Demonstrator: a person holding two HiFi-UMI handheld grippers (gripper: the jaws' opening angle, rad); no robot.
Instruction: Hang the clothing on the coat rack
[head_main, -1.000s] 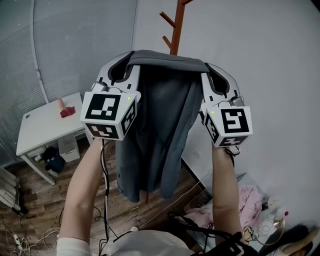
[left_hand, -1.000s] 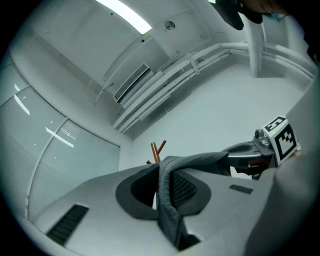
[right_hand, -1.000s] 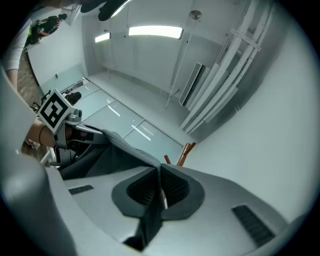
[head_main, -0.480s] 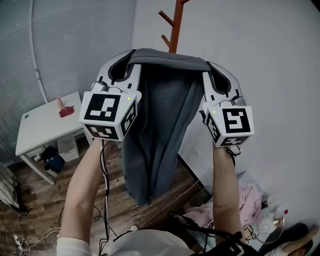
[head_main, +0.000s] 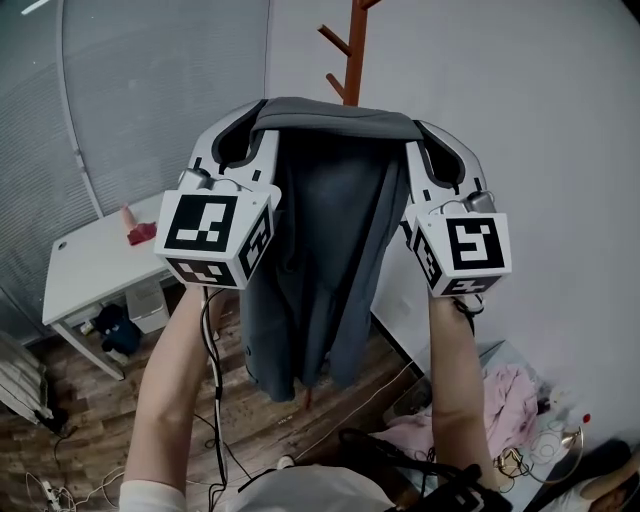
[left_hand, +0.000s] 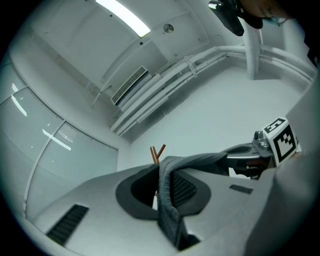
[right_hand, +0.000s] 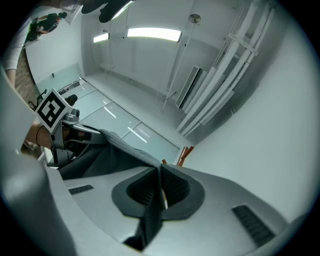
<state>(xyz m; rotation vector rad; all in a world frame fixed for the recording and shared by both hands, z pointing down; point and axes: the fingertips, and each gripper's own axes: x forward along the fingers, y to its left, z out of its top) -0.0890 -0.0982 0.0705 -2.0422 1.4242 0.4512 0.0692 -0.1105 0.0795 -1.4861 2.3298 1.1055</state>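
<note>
A dark grey garment (head_main: 325, 240) is held up in mid-air, stretched by its upper edge between the two grippers. The left gripper (left_hand: 161, 187) is closed tight on a fold of that edge, with the cloth pinched between its dark pads. The right gripper (right_hand: 159, 187) is likewise clamped on the opposite end of the edge. The edge is kept taut and level, and both grippers are tilted upward. This is judged to be done so that the garment can be lifted over a peg of the coat rack (head_main: 350, 60), which stands beyond it at 12 o'clock, close to the wall. The rest of the garment is left to hang freely, well above the floor.

The top of the coat rack is cut off by the upper edge of the head view, and its lower pole is hidden behind the cloth. The kind of garment cannot be told, and no collar or hanging loop is seen. A white tabletop (head_main: 85, 280) is seen at 8 o'clock, but the small reddish thing on it cannot be identified.
</note>
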